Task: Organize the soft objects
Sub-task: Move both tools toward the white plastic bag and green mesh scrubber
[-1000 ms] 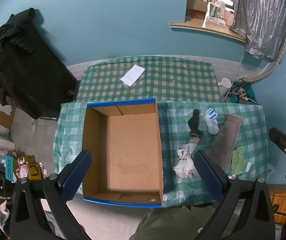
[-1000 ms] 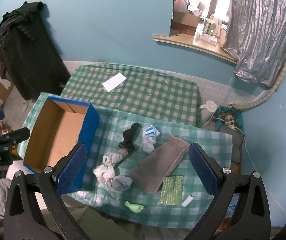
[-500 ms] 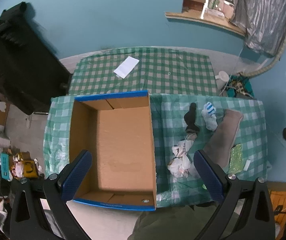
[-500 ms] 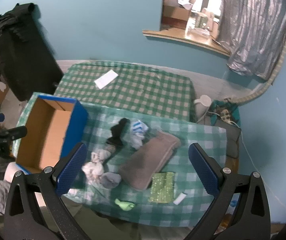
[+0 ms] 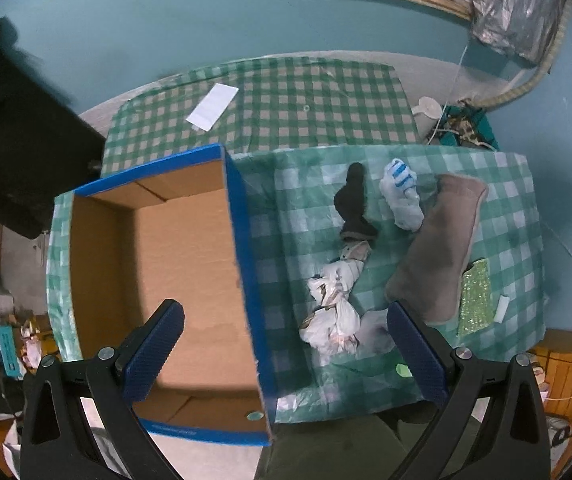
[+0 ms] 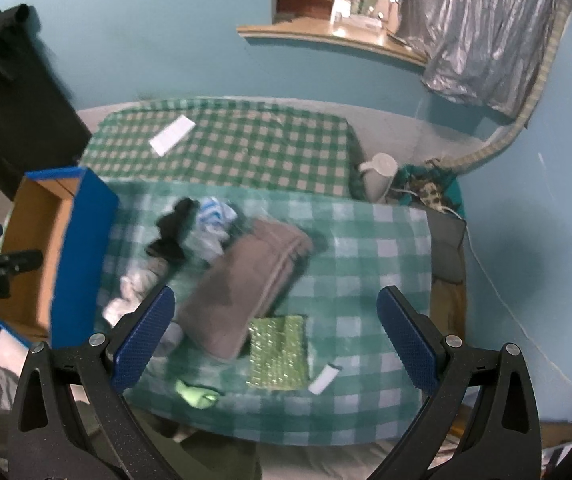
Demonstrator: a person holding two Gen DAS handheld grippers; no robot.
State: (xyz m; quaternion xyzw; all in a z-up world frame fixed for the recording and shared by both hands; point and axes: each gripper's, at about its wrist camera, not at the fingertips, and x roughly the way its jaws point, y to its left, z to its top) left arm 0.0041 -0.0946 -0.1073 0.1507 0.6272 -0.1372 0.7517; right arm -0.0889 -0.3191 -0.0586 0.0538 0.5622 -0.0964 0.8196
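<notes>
An open cardboard box (image 5: 174,264) with blue rims (image 6: 82,256) stands at the left of the checked table. To its right lie a black sock (image 5: 353,204) (image 6: 172,232), a blue-striped white sock (image 5: 400,194) (image 6: 214,224), a crumpled white cloth (image 5: 332,308) (image 6: 126,296), a folded brown towel (image 5: 438,248) (image 6: 246,280), a green sequin pouch (image 5: 476,300) (image 6: 278,354) and a small light-green item (image 6: 198,396). My left gripper (image 5: 282,348) hovers open high over the box's right wall. High above the towel and the pouch, my right gripper (image 6: 274,342) is open and holds nothing.
A second checked table (image 5: 286,104) stands behind with a white paper (image 5: 212,106) on it. A black garment (image 5: 6,152) hangs at the left. A white jug (image 6: 378,174) and cables sit on the floor at the right. A small white tag (image 6: 324,378) lies by the pouch.
Both grippers have come lower and closer to the table, which looms larger. The left view has shifted right over the box's wall; the right view has shifted right over the towel.
</notes>
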